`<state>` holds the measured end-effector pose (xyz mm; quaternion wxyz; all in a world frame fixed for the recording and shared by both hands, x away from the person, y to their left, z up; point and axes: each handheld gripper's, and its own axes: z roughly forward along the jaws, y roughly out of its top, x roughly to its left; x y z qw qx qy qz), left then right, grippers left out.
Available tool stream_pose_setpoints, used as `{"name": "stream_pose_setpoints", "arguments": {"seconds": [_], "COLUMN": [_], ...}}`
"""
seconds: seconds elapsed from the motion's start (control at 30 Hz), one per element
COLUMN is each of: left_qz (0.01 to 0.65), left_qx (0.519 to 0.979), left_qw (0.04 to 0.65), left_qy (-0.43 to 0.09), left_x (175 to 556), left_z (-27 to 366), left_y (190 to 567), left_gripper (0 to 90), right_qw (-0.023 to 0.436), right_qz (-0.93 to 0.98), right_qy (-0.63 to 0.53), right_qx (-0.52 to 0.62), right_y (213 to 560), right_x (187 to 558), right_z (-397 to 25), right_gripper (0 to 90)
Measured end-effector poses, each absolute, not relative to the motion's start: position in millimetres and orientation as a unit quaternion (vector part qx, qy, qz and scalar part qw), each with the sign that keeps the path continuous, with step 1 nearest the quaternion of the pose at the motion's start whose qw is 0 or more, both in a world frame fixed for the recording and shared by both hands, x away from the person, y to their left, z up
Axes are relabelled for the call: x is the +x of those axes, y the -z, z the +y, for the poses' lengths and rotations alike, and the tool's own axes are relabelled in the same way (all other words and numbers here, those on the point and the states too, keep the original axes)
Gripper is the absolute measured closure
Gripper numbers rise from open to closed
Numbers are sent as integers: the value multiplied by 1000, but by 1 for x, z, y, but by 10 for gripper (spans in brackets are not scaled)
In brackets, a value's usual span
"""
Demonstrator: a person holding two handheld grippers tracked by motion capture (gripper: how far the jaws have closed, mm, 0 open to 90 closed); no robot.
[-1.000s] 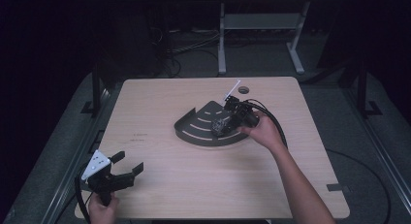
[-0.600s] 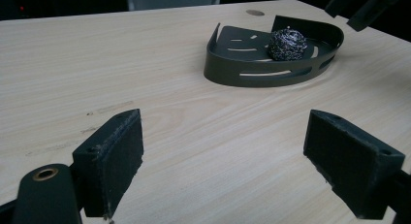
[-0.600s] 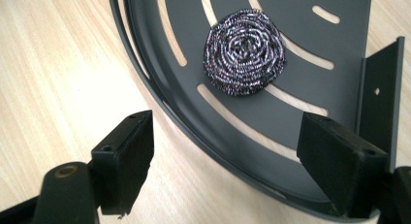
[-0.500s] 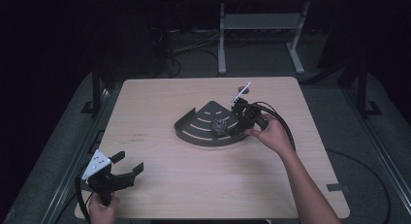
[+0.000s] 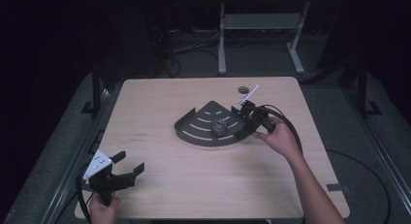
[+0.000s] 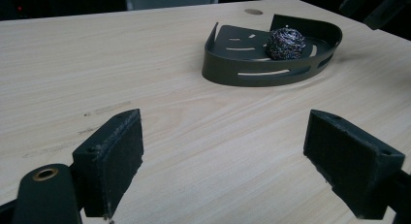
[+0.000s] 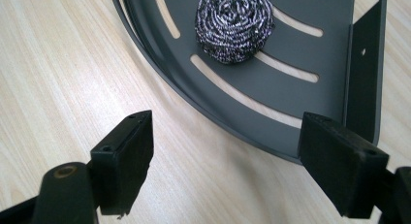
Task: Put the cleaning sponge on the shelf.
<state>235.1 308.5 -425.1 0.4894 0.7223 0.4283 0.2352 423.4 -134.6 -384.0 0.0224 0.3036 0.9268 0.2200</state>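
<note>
Steel Scourer Sits in Slotted Tray

Meanwhile, the steel wool ball [image 5: 220, 127] lies inside the dark fan-shaped tray [image 5: 194, 129] near the middle of the wooden table [image 5: 194, 185]. The right gripper [image 5: 241, 132] hovers at the tray's curved rim, its jaws spread wide and holding nothing. The left gripper [image 5: 130, 164], jaws likewise spread, waits well apart at the table's near corner.

Probably a lab or test room, bare wooden table [image 5: 194, 185] on dark floor, loose cables [image 5: 194, 47] behind, metal stand frame [image 5: 257, 27], surroundings unlit, details unclear
</note>
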Motion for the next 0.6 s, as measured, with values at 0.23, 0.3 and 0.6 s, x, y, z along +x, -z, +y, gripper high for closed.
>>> {"name": "stream_pose_setpoints", "arguments": {"seconds": [0.23,0.3,0.6], "left_qz": [428,428,429], "left_qx": [723,722,723], "left_qw": [489,489,488], "left_qy": [-235,-236,-235], "left_x": [235,235,235], "left_z": [309,309,308], "left_y": [425,425,426], "left_gripper": [137,137,137], "right_qw": [24,24,26], "right_qz": [925,925,924], "right_qy": [-222,-222,-227], "right_qx": [308,308,307], "right_y": [386,387,387], "right_x": [419,417,411], "right_z": [-142,-144,-150], "right_gripper": [202,202,202]}}
